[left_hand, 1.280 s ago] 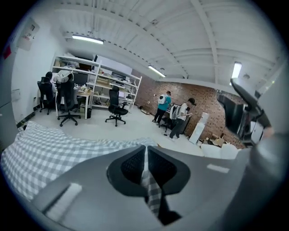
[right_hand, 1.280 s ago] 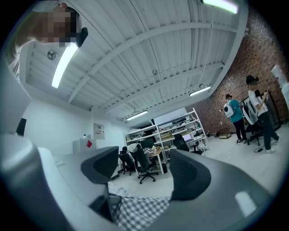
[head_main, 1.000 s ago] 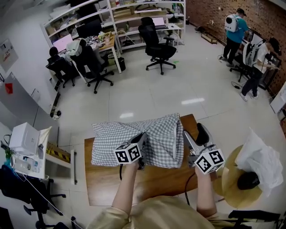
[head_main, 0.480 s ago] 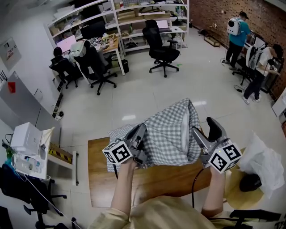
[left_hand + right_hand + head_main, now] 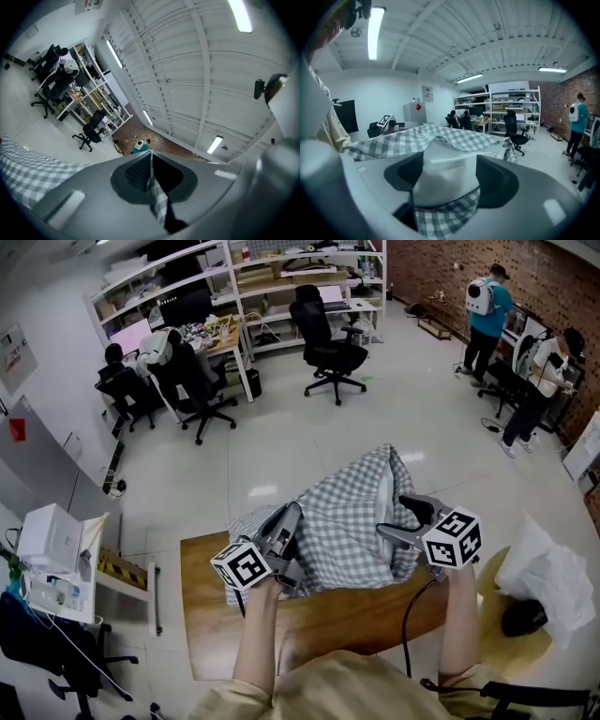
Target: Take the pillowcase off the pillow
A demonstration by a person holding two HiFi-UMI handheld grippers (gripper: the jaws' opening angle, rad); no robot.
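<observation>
Checked pillowcase [image 5: 342, 521], held up over counter [image 5: 309, 624]: my left gripper [image 5: 292, 519] fingers pinch its cloth; my right gripper [image 5: 399, 518] fingers clamp white pillow [image 5: 385, 491].

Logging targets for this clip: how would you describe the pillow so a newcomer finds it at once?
On the wooden table in front of the person stands a raised bundle in a grey-and-white checked pillowcase. At its open end, held in the right gripper, the pillow shows: plain white, the only unpatterned cloth there.

Left gripper [image 5: 290, 517] jaws pinched shut; right gripper [image 5: 395, 517] jaws gripping, half spread.
</observation>
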